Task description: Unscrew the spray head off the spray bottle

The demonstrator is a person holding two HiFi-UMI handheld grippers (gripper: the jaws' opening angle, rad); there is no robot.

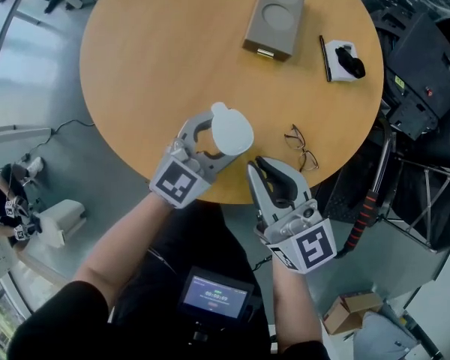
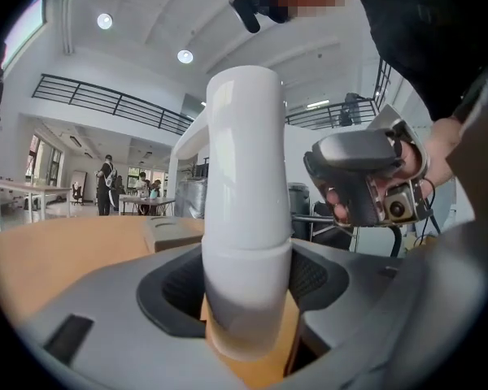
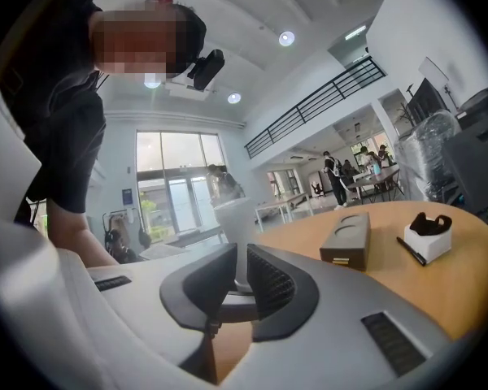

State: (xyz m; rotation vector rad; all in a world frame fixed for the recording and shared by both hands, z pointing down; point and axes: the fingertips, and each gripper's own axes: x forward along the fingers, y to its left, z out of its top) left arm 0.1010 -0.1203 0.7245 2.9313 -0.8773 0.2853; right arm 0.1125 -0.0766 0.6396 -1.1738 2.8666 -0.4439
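Left claw (image 1: 217, 141) is clamped on the bottle (image 2: 244, 193). Its jaws stand wide, with a dark pad pressed to each side of the white body, low down. The bottle stands upright between them, and a seam runs round it just above the pads. Its rounded top rises well above the jaws. Wood of the table (image 1: 157, 58) shows under its base, but I cannot tell whether the base touches it. From the head view, this claw and the bottle sit over the table's near edge.

Right claw (image 1: 261, 165) is to the right of the left one, near it but apart, with its tips at the table's rim. Its jaws are drawn almost together, leaving only a slit between the black pads. I can make out nothing gripped in that slit. Through it, just beyond the tips, part of the white bottle shows. In the left gripper view a hand (image 2: 427, 157) holds this claw level, beside the bottle and clear of it.

Glasses (image 1: 302, 148) lie just ahead of the right claw's tips. Well beyond both claws, at the far side of the table, is a brown box (image 1: 274, 17). Right of the box are a pen (image 1: 324, 58) and a white holder (image 1: 343, 60) with something black on it.
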